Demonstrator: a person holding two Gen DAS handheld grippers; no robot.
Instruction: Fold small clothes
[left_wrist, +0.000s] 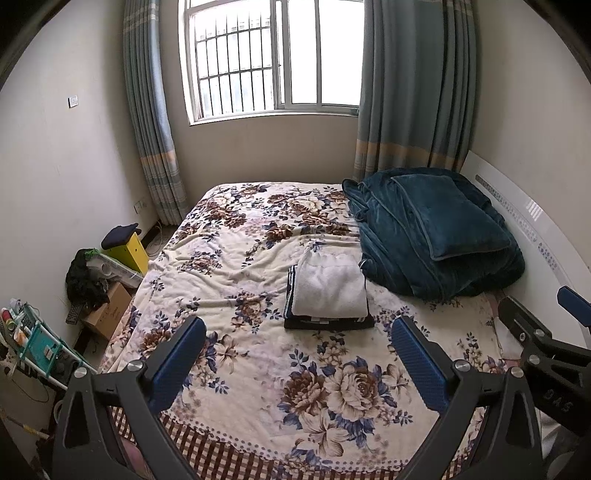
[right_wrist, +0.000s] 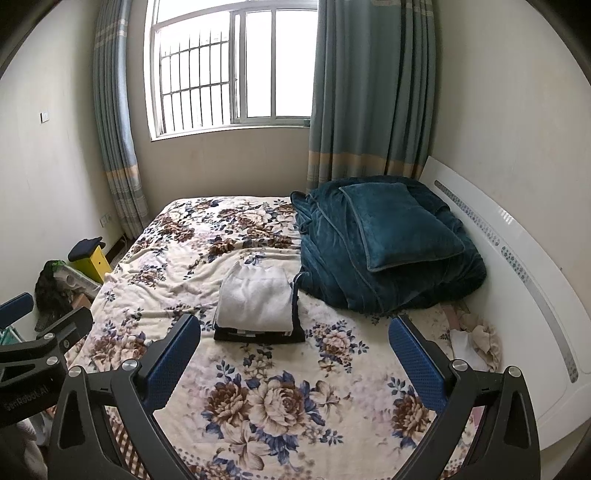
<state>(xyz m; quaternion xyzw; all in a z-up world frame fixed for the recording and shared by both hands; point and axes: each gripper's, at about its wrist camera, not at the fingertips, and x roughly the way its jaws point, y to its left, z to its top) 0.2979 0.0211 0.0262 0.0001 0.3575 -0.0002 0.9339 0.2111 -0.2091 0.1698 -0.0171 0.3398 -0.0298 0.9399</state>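
Note:
A stack of folded clothes (left_wrist: 328, 295) lies on the floral bed cover (left_wrist: 240, 266), a white fluffy piece on top of dark navy pieces; it also shows in the right wrist view (right_wrist: 255, 302). My left gripper (left_wrist: 299, 332) is open and empty, held above the bed short of the stack. My right gripper (right_wrist: 295, 332) is open and empty, also above the bed in front of the stack. The right gripper shows at the right edge of the left wrist view (left_wrist: 535, 325), and the left gripper at the left edge of the right wrist view (right_wrist: 44, 317).
A teal blanket pile with a pillow (left_wrist: 436, 232) sits at the back right by the white headboard (left_wrist: 535, 221). Crumpled pale cloth (right_wrist: 476, 339) lies near the headboard. Left of the bed are a cardboard box (left_wrist: 107, 314), a yellow box (left_wrist: 133, 251) and a rack (left_wrist: 33, 343).

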